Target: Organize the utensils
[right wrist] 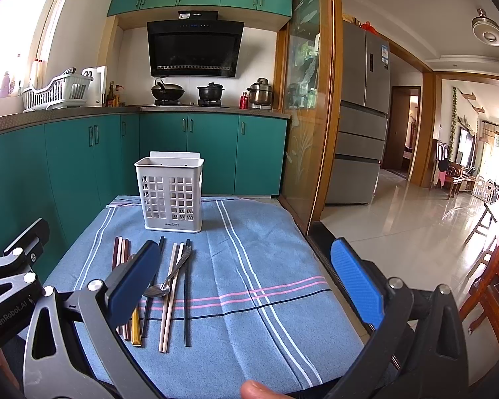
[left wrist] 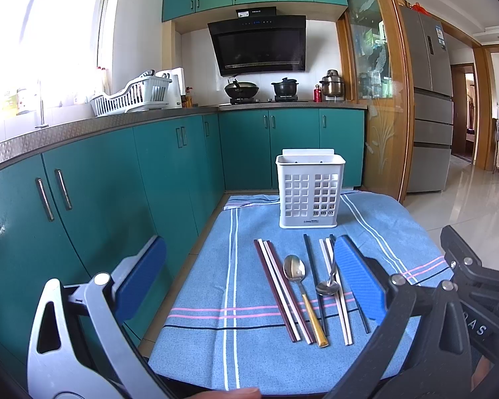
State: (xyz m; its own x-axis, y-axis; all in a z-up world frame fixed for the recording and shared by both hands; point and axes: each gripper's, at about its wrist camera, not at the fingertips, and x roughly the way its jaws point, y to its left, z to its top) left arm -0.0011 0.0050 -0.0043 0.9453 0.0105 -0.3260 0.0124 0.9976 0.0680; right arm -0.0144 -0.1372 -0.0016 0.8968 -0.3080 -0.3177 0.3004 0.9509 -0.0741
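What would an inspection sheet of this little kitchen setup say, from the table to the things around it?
Surface: blue striped cloth covers the table, lying flat.
Job's things: white slotted utensil holder stands upright at the far end; something shows through its lower slots, unclear what. Nearer lie the chopsticks in several pairs, a gold-handled spoon and a small metal spoon resting on the chopsticks.
Clutter: nothing seen on the cloth beyond these.
Grippers: left gripper and right gripper hover over the near edge, jaws wide apart, holding nothing.
Cables: nothing seen.
Surroundings: teal cabinets, dish rack, wok, pots, range hood, fridge.
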